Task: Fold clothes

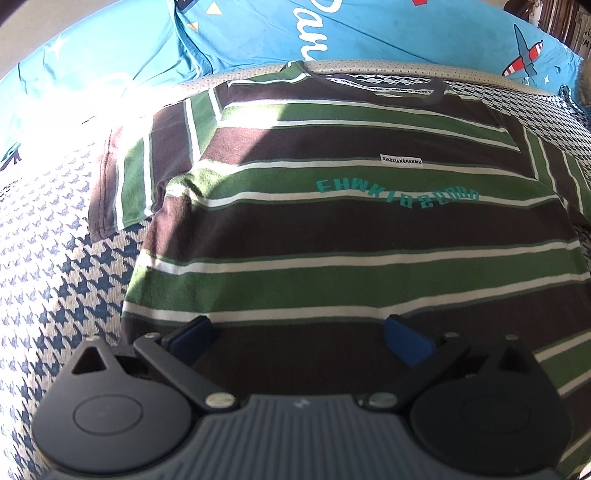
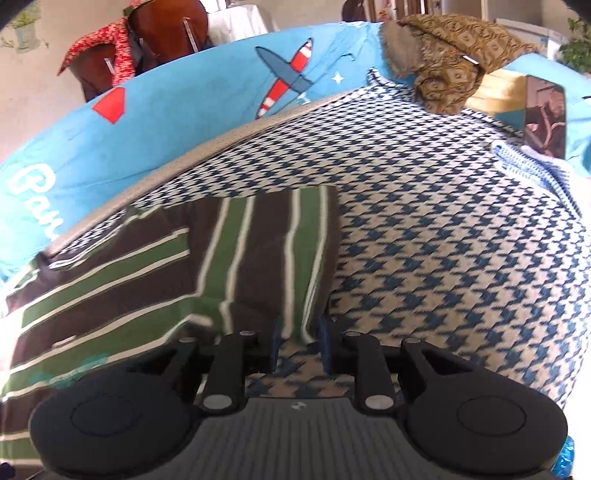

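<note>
Striped shirt [image 1: 332, 229], 1; 2 tools

I am in a home, seemingly a bedroom. A houndstooth cover [image 2: 443, 240] is spread beside a blue children's sheet [image 2: 192, 110] printed with aeroplanes, with wooden chairs [image 2: 166, 33] and houseplants [image 2: 580, 51] behind them.

Black plastic left gripper [image 1: 299, 338] with blue fingertip pads [image 1: 404, 341], silver pivot screws, ribbed grey body, matching right gripper [image 2: 298, 345]
</note>
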Available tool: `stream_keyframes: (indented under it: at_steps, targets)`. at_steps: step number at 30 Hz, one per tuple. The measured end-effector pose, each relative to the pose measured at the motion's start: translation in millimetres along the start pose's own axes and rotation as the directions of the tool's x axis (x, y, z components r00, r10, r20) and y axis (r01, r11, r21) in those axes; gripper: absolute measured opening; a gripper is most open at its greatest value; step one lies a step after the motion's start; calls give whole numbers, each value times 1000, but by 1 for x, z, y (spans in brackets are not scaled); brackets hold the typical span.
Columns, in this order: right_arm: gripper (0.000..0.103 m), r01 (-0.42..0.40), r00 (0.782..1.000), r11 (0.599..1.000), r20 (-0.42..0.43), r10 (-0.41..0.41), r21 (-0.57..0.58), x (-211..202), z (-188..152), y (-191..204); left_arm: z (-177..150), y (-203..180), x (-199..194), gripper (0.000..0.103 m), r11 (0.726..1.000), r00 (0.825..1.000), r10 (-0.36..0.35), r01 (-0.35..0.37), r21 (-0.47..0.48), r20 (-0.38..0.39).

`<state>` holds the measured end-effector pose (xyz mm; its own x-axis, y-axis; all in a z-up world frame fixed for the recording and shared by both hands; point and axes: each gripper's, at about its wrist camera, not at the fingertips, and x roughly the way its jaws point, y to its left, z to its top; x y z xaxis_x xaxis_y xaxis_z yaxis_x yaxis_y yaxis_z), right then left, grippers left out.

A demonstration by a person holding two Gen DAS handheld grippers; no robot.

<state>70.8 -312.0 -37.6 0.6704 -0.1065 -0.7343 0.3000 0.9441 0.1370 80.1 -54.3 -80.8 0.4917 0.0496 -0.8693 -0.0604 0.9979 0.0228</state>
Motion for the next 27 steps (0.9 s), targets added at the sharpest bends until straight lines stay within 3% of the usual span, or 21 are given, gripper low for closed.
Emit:
stream_keyframes:
  at_steps: [3, 8, 11, 17, 27]
  targets:
    - [23, -29, 1000, 1000, -1, 29, -7, -8, -7, 3, -7, 0, -4, 103, 1000, 1000, -11, 10, 21, 2]
    - [26, -170, 984, 985, -45, 170, 1, -5, -15, 8, -23, -1, -13, 103, 997, 999, -26, 24, 69, 30]
    - [27, -200, 979, 979, -56, 197, -44, -3, -19, 19, -30, 1, -17, 103, 996, 999, -40, 37, 81, 33]
    - [29, -172, 982, 977, -97, 161, -127, 8, -27, 38, -37, 7, -23, 103, 994, 998, -62, 59, 87, 24]
    - [34, -67, 997, 953, -48, 55, -297, 6, -40, 51, -41, 11, -25, 103, 993, 998, -67, 65, 98, 21]
